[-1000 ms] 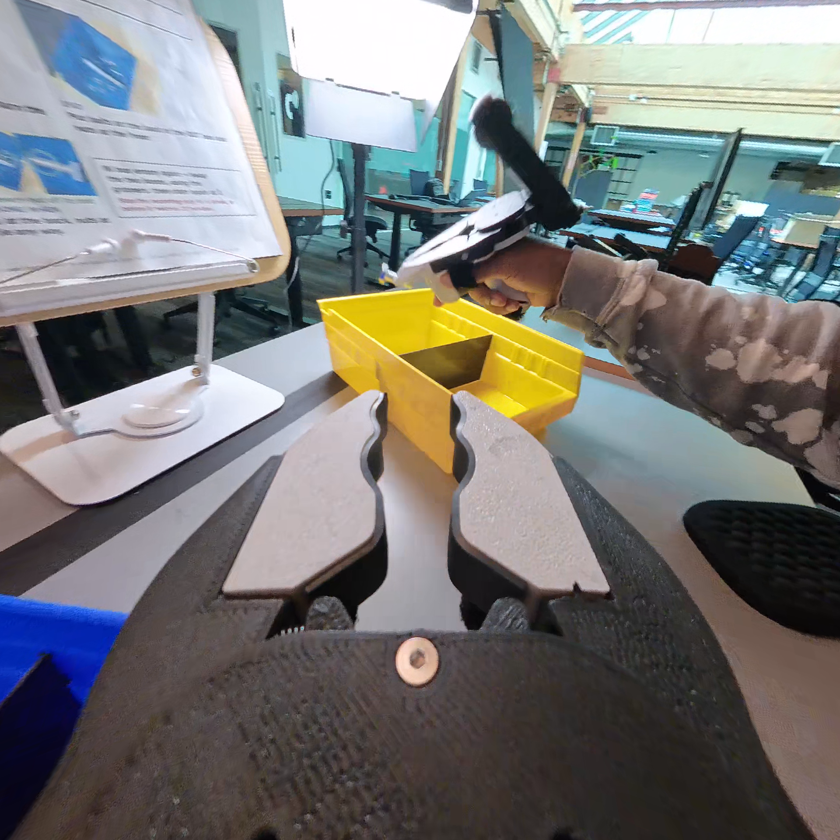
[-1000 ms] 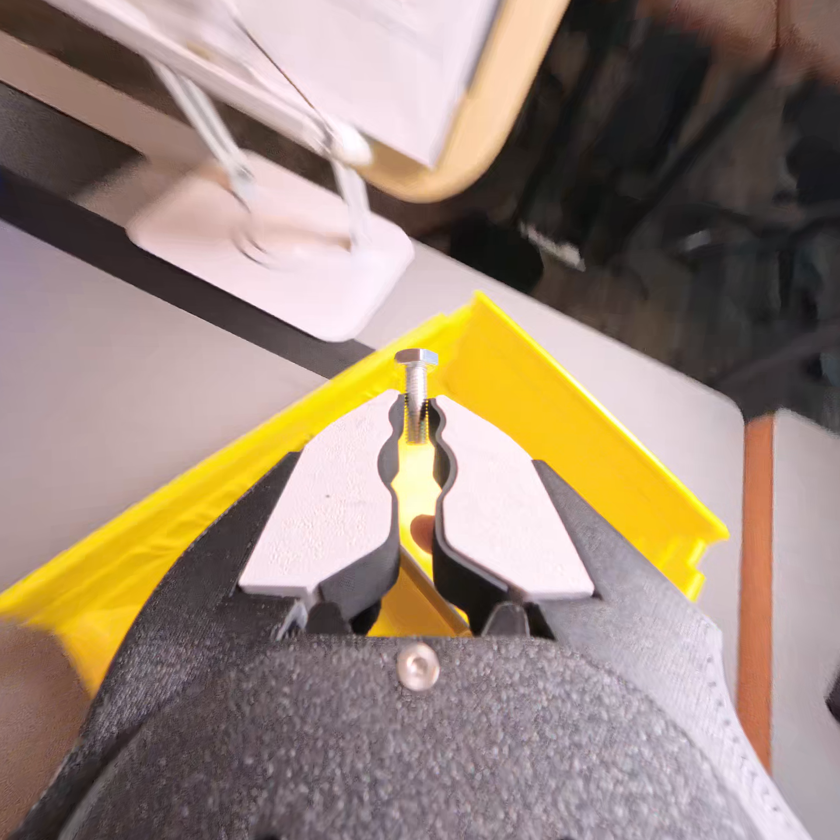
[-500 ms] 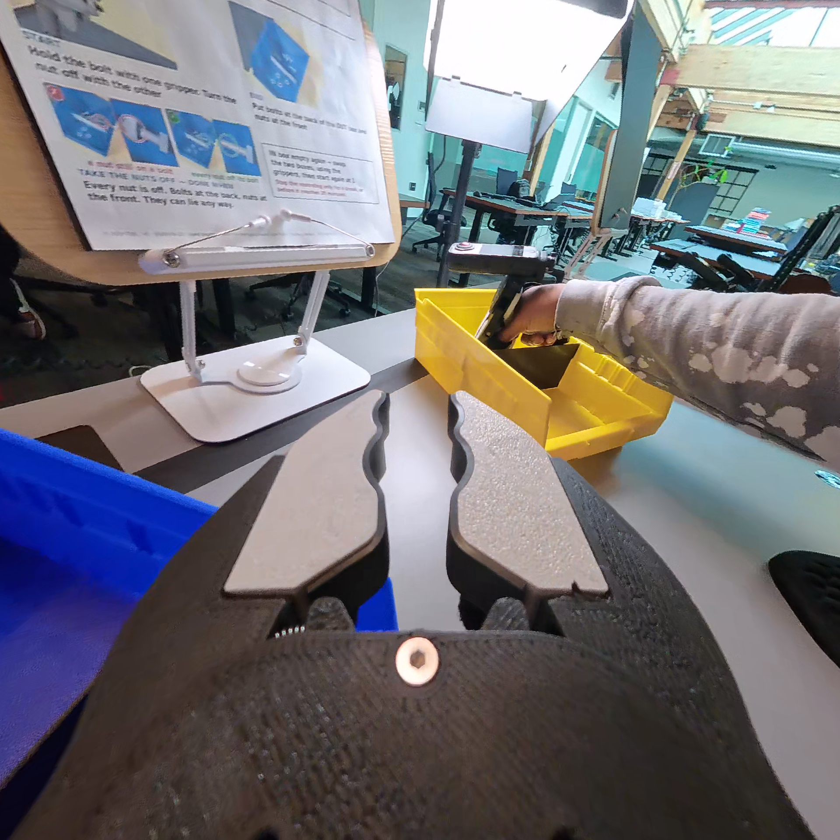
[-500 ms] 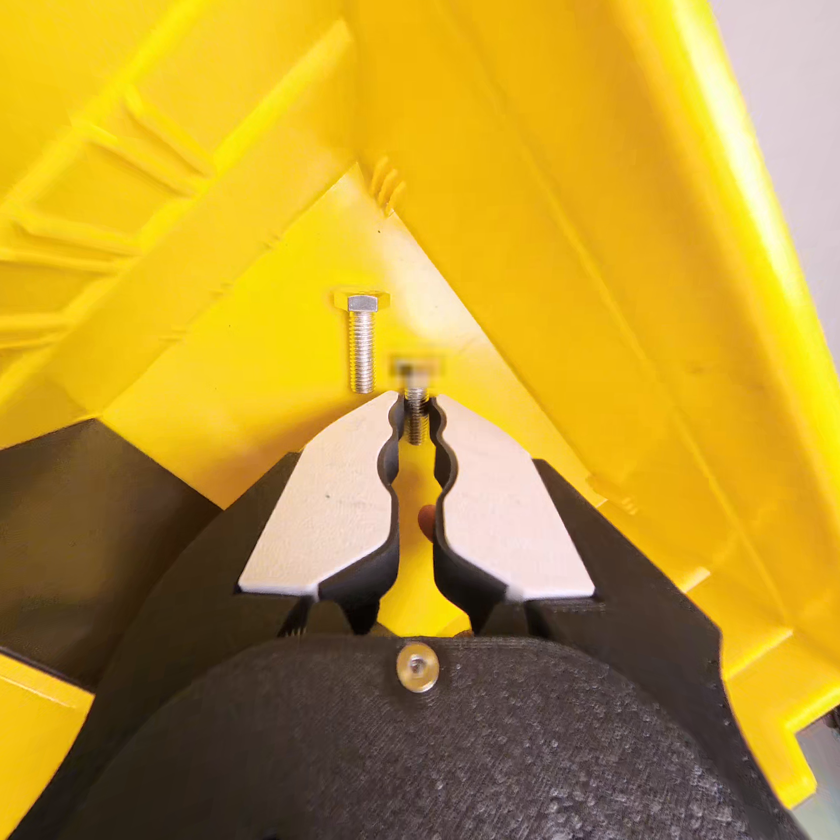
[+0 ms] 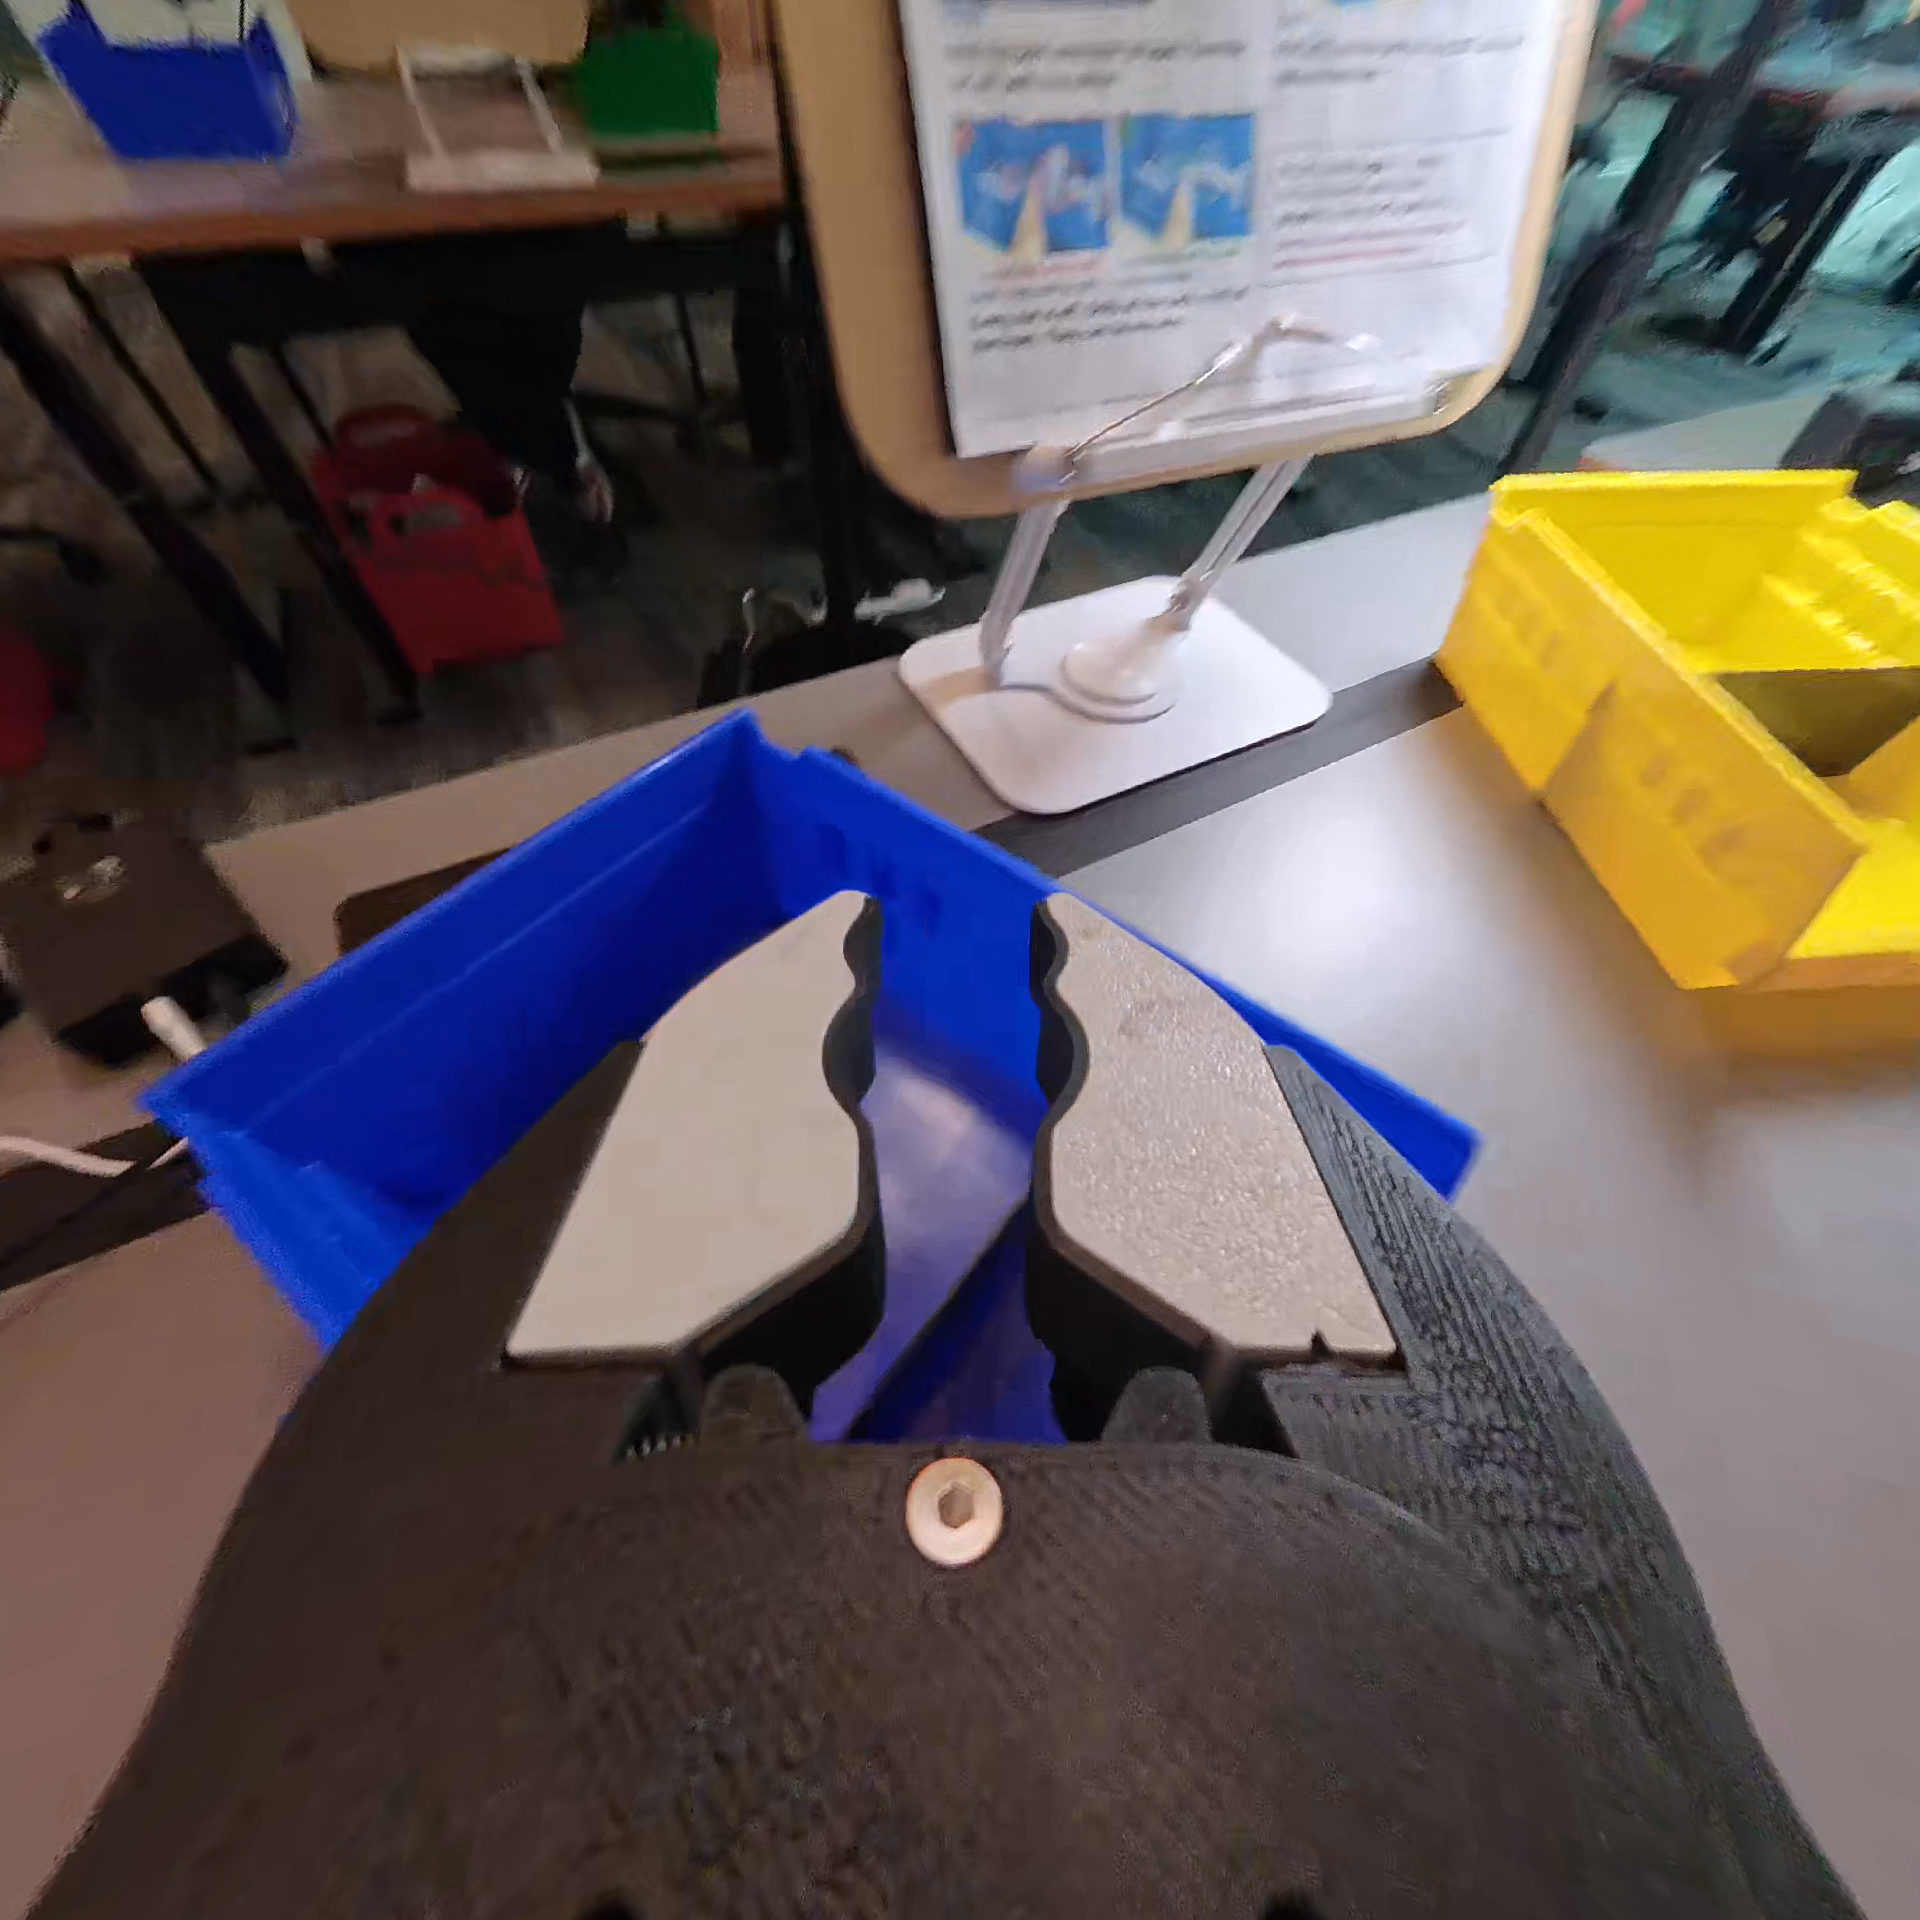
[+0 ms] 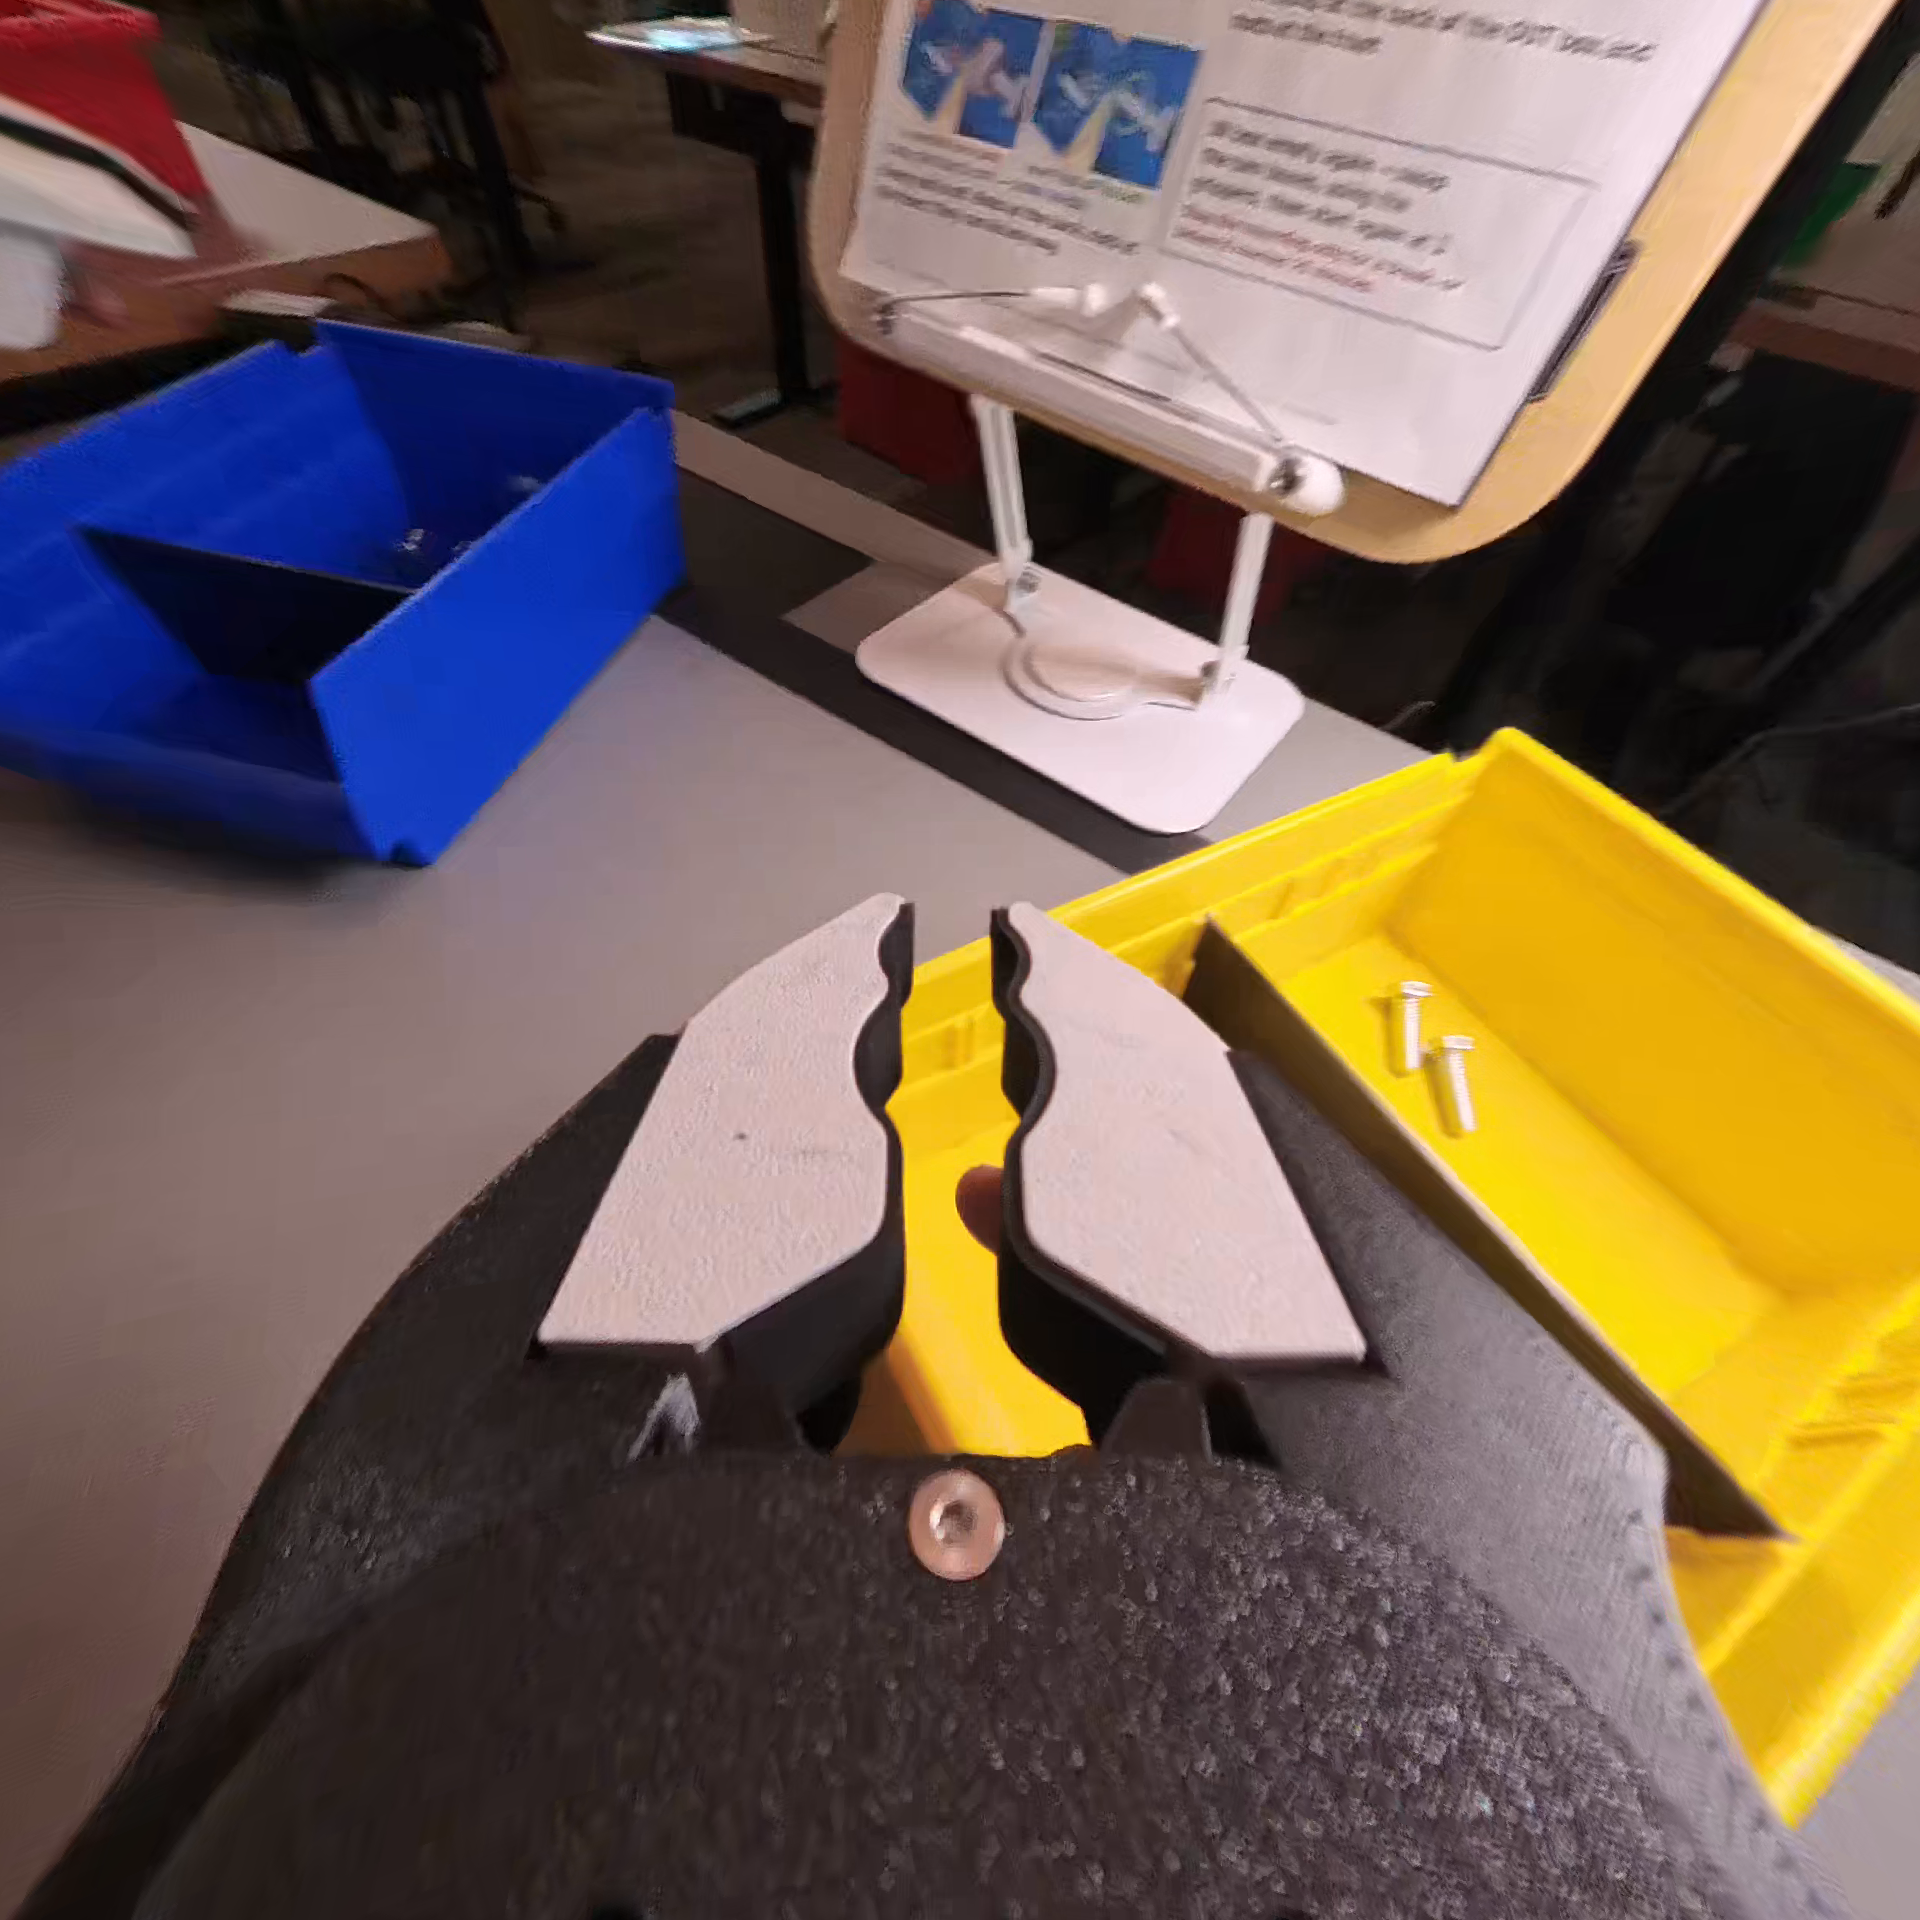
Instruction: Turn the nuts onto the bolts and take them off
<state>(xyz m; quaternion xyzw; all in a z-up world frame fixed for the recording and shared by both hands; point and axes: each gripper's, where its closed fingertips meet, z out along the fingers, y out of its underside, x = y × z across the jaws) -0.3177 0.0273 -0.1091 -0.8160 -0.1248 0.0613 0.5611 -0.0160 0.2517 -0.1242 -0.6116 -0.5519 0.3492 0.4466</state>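
Two silver bolts (image 6: pixel 1405 1023) (image 6: pixel 1452 1081) lie side by side on the floor of the yellow bin's (image 6: pixel 1662 987) back compartment, behind a black divider (image 6: pixel 1403 1164). My right gripper (image 6: pixel 953 920) is open and empty, above the bin's front compartment and clear of the bolts. My left gripper (image 5: pixel 956 914) is open and empty, hovering over the blue bin (image 5: pixel 468 935). The fingers hide most of that bin's floor. In the right wrist view the blue bin (image 6: pixel 468 644) sits at the left, with small shiny pieces in its back part, too blurred to name.
A white stand (image 6: pixel 1081 696) holding an instruction sheet is at the table's far edge between the bins; it also shows in the left wrist view (image 5: pixel 1112 707). The yellow bin (image 5: pixel 1662 831) is at the right there. Grey tabletop (image 6: pixel 623 883) lies between the bins. The gap from one gripper's tips to the other's is roughly 40 cm.
My right gripper carried a bolt down into the yellow bin, opened, left it beside another bolt and drew back. My left gripper swung left and now hangs over the blue bin.
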